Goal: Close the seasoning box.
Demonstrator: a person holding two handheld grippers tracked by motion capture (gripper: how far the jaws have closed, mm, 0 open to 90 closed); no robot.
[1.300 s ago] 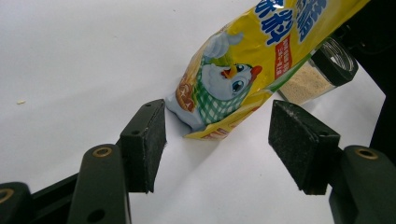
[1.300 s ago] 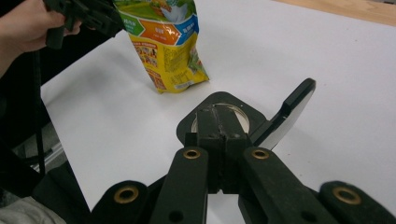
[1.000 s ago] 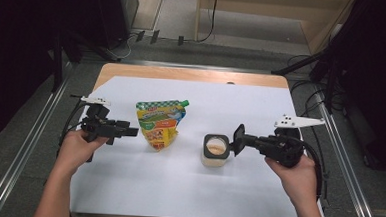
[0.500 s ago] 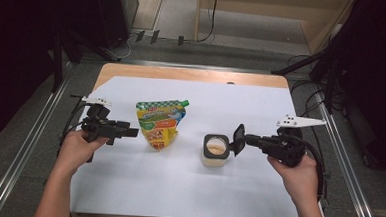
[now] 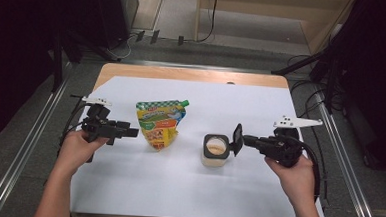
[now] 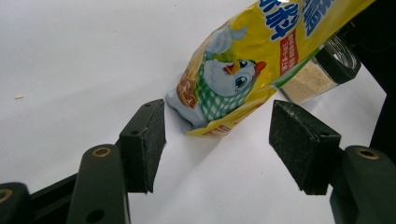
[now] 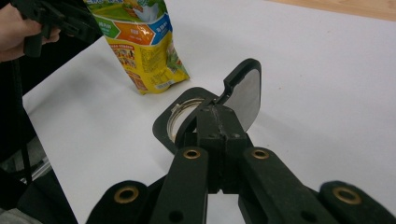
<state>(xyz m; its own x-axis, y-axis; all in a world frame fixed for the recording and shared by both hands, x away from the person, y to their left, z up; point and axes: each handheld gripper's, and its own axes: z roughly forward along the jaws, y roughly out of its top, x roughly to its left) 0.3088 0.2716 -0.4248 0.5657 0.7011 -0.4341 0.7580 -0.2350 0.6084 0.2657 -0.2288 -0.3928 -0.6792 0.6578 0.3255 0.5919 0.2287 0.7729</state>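
White sheeting covers most of the tabletop (image 5: 187, 188), with a strip of bare wood showing along the far edge. We count one yellow pouch (image 5: 159, 124), one small jar (image 5: 215, 150) and two grippers. The pouch lies flat left of centre, its green spout towards the far right; the jar stands right of centre, well apart from the pouch, with its black flip lid (image 5: 237, 138) swung up.

We hold the left gripper (image 5: 129, 132) just beside the pouch's left edge, low over the sheet. In the left gripper view its pads (image 6: 144, 140) stand spread, with nothing between them; the pouch's bottom corner lies just ahead of the gap, not touched. The right gripper (image 5: 242, 139) reaches to the jar from the right, and in the right gripper view its jaws are pressed together; they sit right at the base of the raised lid, but whether they pinch it we cannot tell, since the jaws cover the hinge.

Open sheet lies all around both things: a broad bare band near us, another beyond them, and free room between pouch and jar. Dark floor and metal rails flank the tabletop on both sides.

The left gripper view cuts off the pouch's upper part, and the jar behind it is half hidden. The print on the pouch is too small to read from above.
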